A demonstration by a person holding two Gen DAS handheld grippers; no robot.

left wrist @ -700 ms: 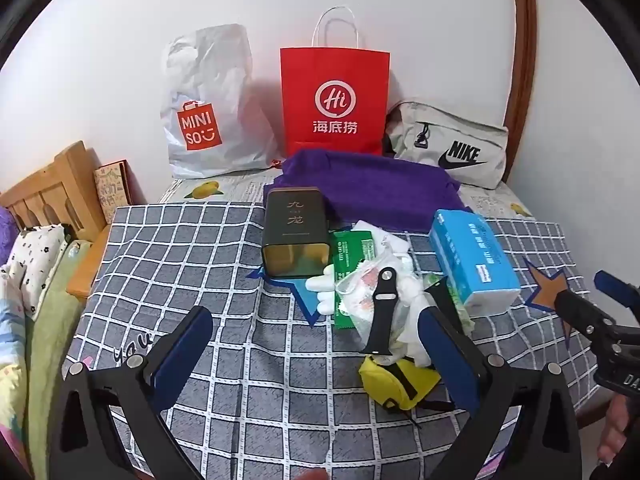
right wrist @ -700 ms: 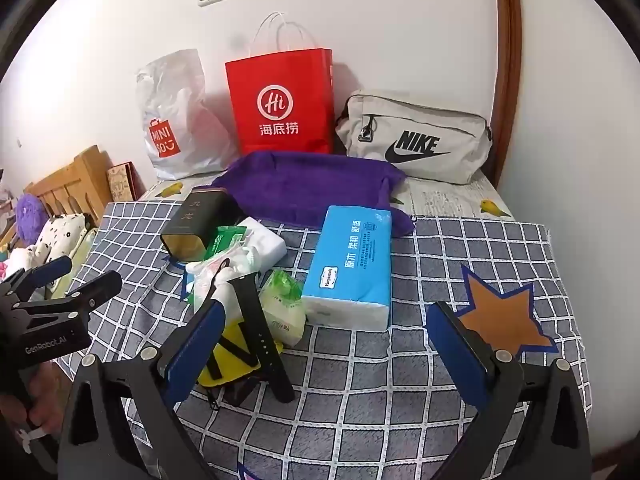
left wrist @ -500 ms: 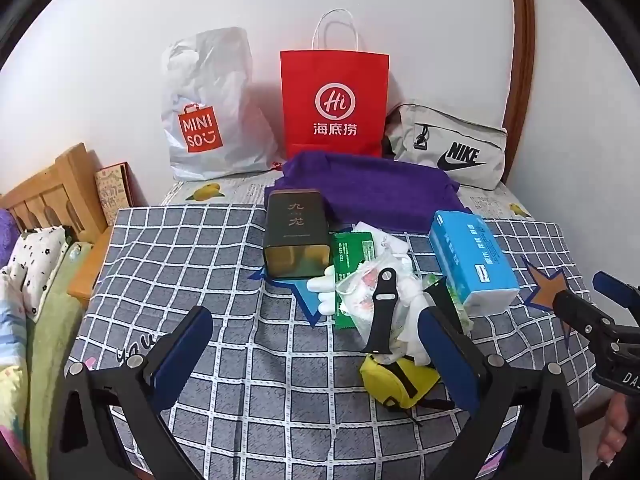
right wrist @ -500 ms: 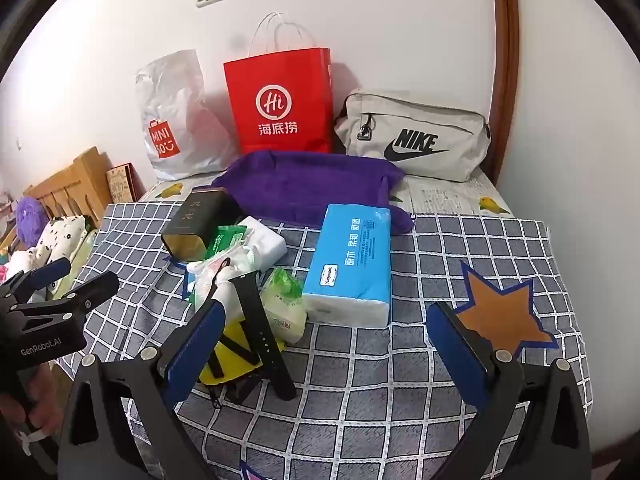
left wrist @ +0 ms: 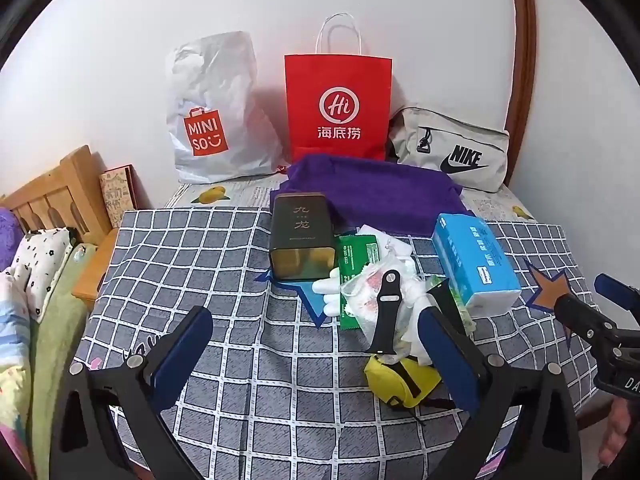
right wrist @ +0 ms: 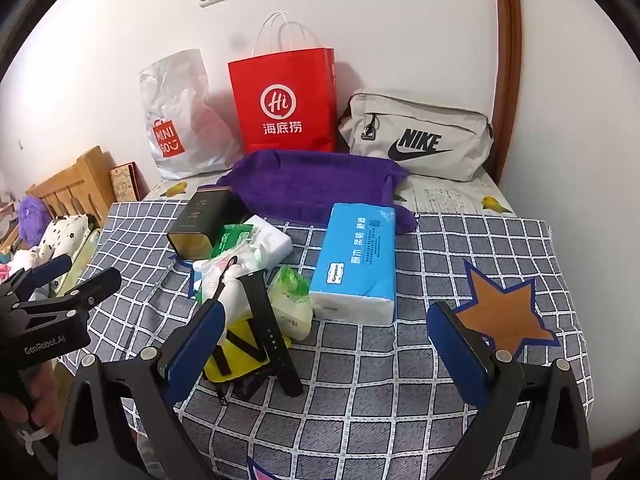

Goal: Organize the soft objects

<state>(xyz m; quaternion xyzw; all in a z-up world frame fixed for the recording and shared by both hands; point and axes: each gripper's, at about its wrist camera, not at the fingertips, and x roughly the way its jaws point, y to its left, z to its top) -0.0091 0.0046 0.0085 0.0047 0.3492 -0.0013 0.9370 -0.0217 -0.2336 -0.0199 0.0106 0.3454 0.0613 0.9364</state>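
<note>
Both claws hang released over the checked cloth [right wrist: 360, 408], jaws spread wide and nothing between them. The left gripper [left wrist: 316, 344] fills the bottom of its own frame; the right gripper [right wrist: 320, 336] does the same in its view. The soft things sit in one heap near the middle of the cloth: a blue tissue pack [right wrist: 356, 260], a green wipes packet [left wrist: 356, 256], a small green-and-white tissue packet [right wrist: 292, 300], a white glove [left wrist: 326, 294], crumpled clear plastic bags [left wrist: 370, 292] and a yellow pouch [left wrist: 400, 374], with a black watch strap [right wrist: 268, 332] lying across them and a dark tin [left wrist: 302, 236] at the heap's upper left. Behind, toward the top of the frame, lie a purple towel [right wrist: 312, 184], a white Miniso bag [left wrist: 212, 112], a red paper bag [left wrist: 338, 104] and a grey Nike pouch [right wrist: 416, 136]. In the right wrist view the tissue pack lies straight ahead, just above the gap between the fingers, and its long axis runs away from the camera toward the towel, so its short width is what faces the jaws. In the left wrist view the same pack sits off at the right of the frame, beyond that claw's right finger. I judge the right hand the nearer and better lined up for the pack, while the left has the yellow pouch and glove closer to its reach.
</note>
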